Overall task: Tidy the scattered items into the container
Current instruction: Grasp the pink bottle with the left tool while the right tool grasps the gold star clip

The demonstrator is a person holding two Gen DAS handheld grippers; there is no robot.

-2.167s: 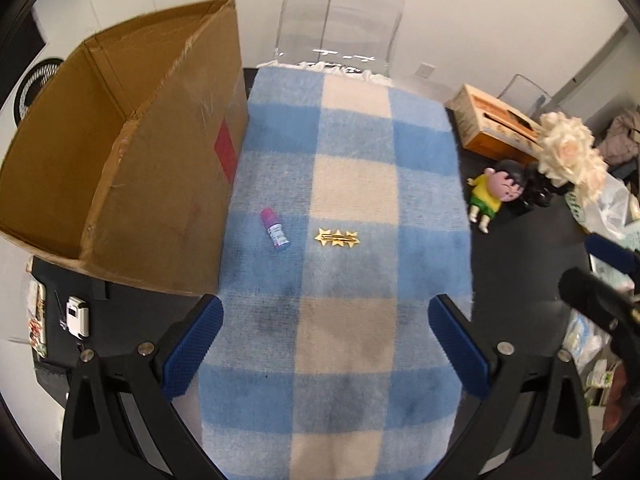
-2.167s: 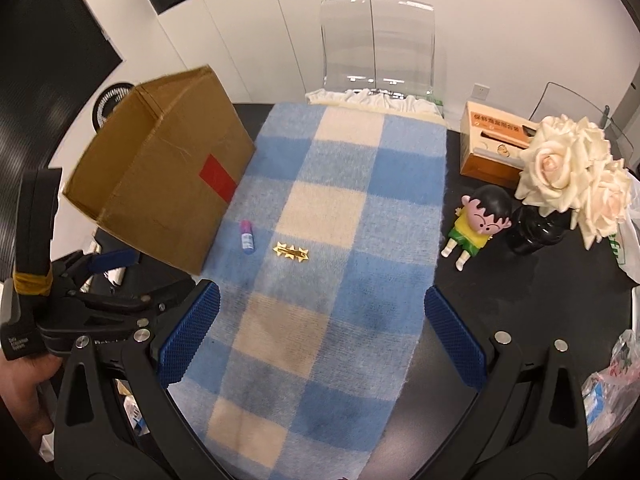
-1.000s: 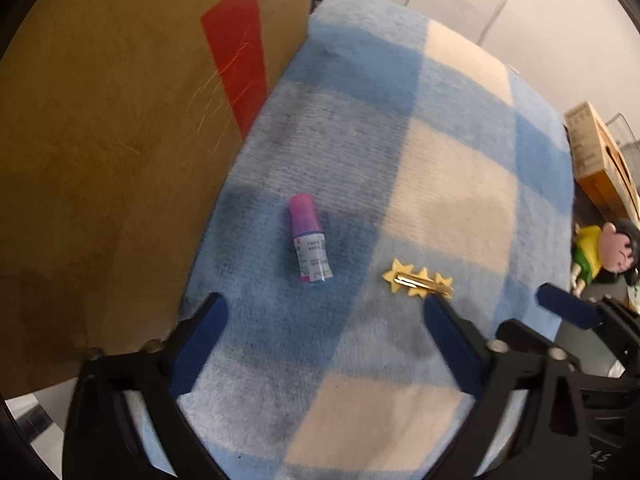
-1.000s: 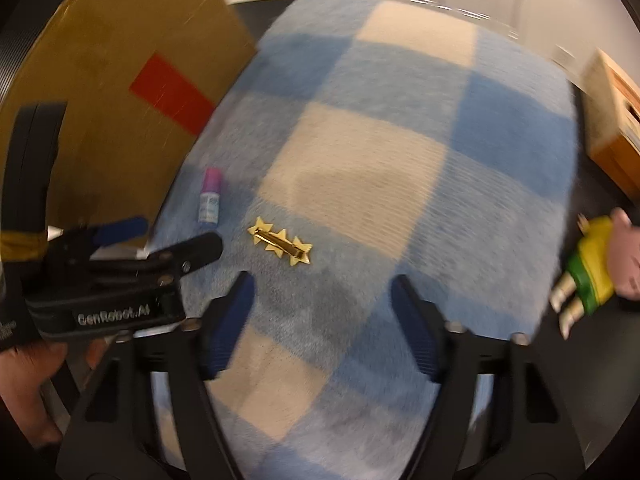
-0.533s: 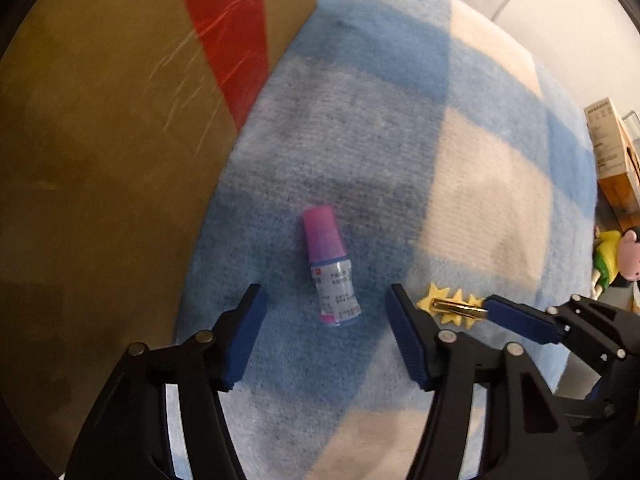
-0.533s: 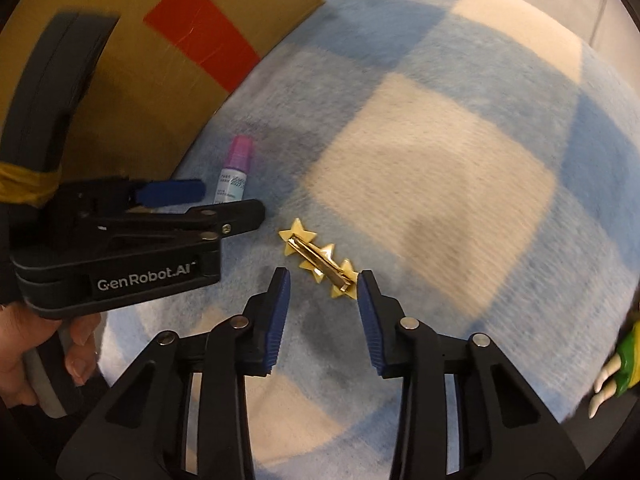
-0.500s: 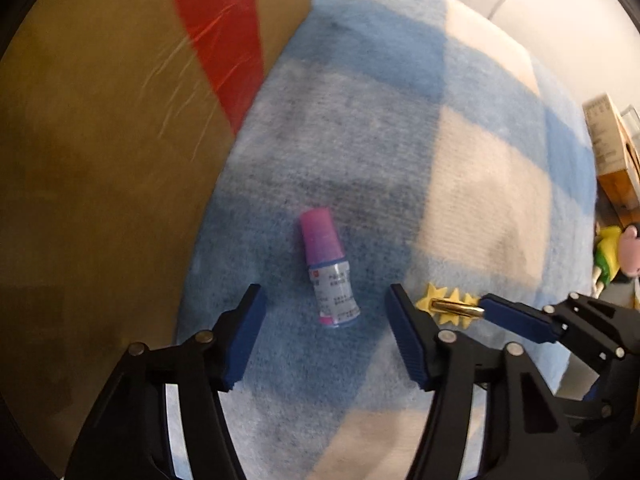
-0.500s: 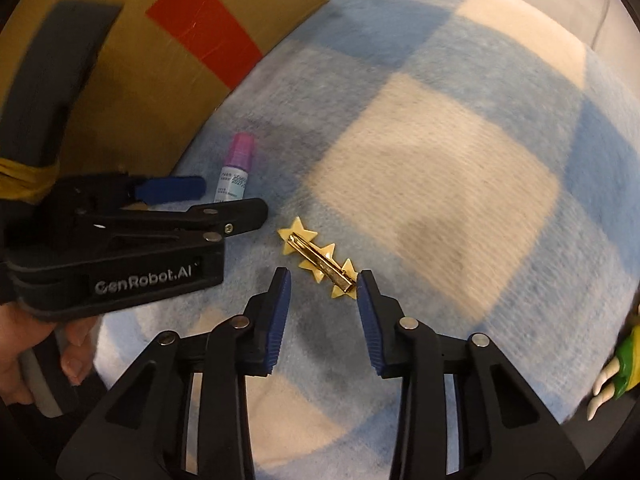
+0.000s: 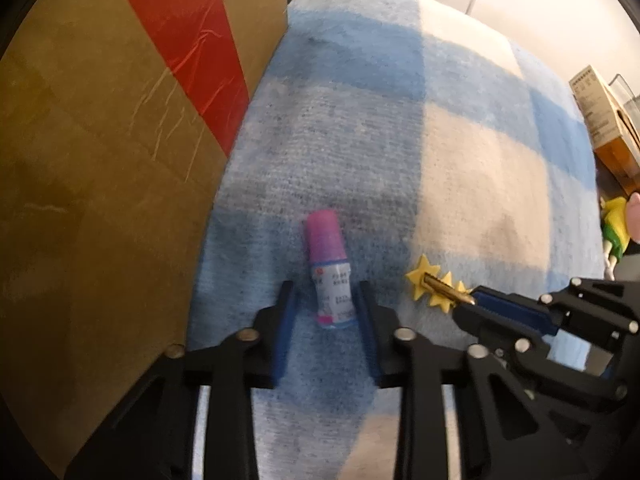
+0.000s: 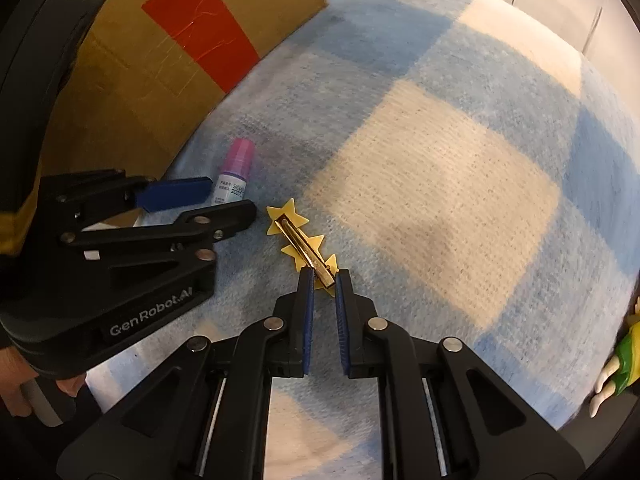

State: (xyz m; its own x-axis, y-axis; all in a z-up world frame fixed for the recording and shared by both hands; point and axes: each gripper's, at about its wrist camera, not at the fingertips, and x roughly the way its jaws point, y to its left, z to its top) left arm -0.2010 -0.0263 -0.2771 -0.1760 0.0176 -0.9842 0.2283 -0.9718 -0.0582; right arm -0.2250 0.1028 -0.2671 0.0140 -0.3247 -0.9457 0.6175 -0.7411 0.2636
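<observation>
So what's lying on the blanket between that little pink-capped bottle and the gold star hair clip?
Nothing but bare blue blanket between the bottle and the star clip, apart from one finger of the left gripper beside the bottle; the left wrist view shows it best.

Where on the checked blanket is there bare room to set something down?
The cream square and the blue squares beyond it, toward the far edge, lie bare. It is crowded near the box: the bottle, the star clip and both hand-held grippers sit there.

"GenRobot.AI" stands in white on the left tool's (image 10: 192, 200) black body.
</observation>
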